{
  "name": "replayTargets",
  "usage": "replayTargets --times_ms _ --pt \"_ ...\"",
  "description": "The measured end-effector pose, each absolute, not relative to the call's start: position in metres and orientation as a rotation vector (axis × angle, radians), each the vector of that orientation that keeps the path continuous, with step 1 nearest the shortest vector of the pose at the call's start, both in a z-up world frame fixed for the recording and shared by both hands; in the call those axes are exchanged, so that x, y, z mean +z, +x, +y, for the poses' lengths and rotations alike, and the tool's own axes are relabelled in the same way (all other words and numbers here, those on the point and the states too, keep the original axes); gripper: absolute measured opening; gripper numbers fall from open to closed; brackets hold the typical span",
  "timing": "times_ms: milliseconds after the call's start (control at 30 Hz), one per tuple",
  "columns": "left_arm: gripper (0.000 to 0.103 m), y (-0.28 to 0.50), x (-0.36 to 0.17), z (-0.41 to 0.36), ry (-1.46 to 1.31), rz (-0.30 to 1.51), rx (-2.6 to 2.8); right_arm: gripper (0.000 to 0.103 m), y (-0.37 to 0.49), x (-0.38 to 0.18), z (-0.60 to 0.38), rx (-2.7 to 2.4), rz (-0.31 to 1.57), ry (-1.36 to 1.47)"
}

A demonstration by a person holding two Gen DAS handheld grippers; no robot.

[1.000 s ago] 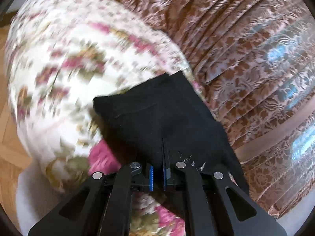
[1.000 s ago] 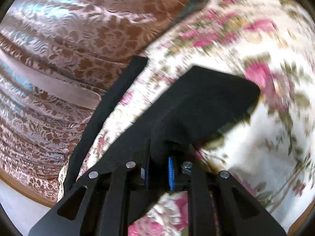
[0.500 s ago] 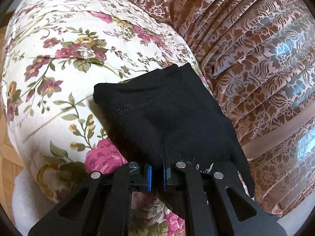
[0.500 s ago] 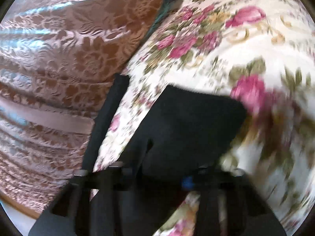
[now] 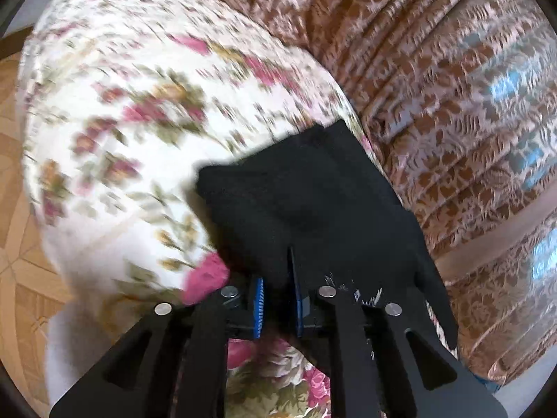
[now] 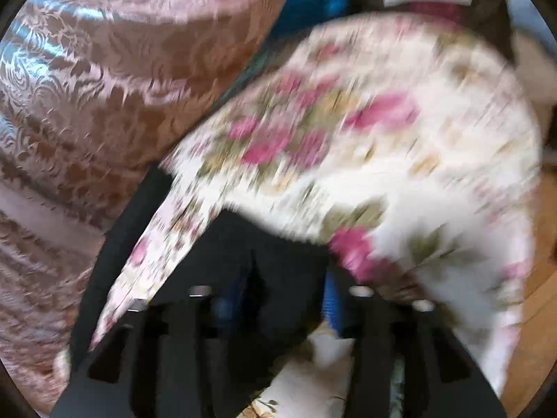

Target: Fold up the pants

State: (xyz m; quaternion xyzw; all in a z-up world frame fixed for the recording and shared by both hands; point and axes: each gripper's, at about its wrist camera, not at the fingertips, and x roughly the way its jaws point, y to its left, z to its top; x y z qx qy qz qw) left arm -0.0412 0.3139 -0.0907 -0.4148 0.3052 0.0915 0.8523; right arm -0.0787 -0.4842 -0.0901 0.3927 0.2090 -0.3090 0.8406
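The black pants (image 5: 306,202) lie folded on a floral cushion (image 5: 122,122), close to its right edge. My left gripper (image 5: 278,299) sits at their near edge. Its jaws are opening: the blue pads (image 5: 258,299) stand slightly apart with black cloth still between them. In the blurred right wrist view the pants (image 6: 257,240) lie low in the frame. My right gripper (image 6: 278,303) is opening wide over their near edge, its pads clear of the cloth. A narrow black strip (image 6: 122,230), whose nature I cannot tell, runs along the cushion's left edge.
A brown and pink brocade upholstery (image 5: 452,104) rises right beside the cushion and fills the left of the right wrist view (image 6: 87,87). Wooden parquet floor (image 5: 14,209) shows beyond the cushion's left edge. Blue and dark objects (image 6: 334,3) lie behind the cushion.
The right jaws have spread wide and let go of the black cloth, and that view has swung. The left pads have parted a little. The folded pants stay in place.
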Motion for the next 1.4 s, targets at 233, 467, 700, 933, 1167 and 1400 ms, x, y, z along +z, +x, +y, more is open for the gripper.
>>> replayTargets --times_ms 233,467,700,933,1167,1400 --pt "0.015 -0.059 -0.059 0.341 -0.851 0.524 0.35 0.068 -0.066 -0.02 -0.428 -0.564 0.305 0.575" --pt "0.017 -0.018 -0.035 0.311 -0.754 0.556 0.229 0.07 0.029 -0.041 -0.344 -0.214 0.52 0.504" --pt "0.069 0.036 -0.024 0.265 -0.642 0.624 0.084 0.07 0.09 -0.075 -0.271 -0.107 0.665 0.332" --pt "0.081 0.103 -0.027 0.256 -0.6 0.74 0.047 0.073 0.104 -0.097 -0.261 -0.13 0.714 0.284" --pt "0.083 0.183 -0.032 0.273 -0.528 0.786 0.107 0.077 0.107 -0.099 -0.259 -0.115 0.716 0.29" --pt "0.083 0.264 -0.047 0.303 -0.497 0.828 0.163 0.078 0.108 -0.099 -0.258 -0.119 0.717 0.282"
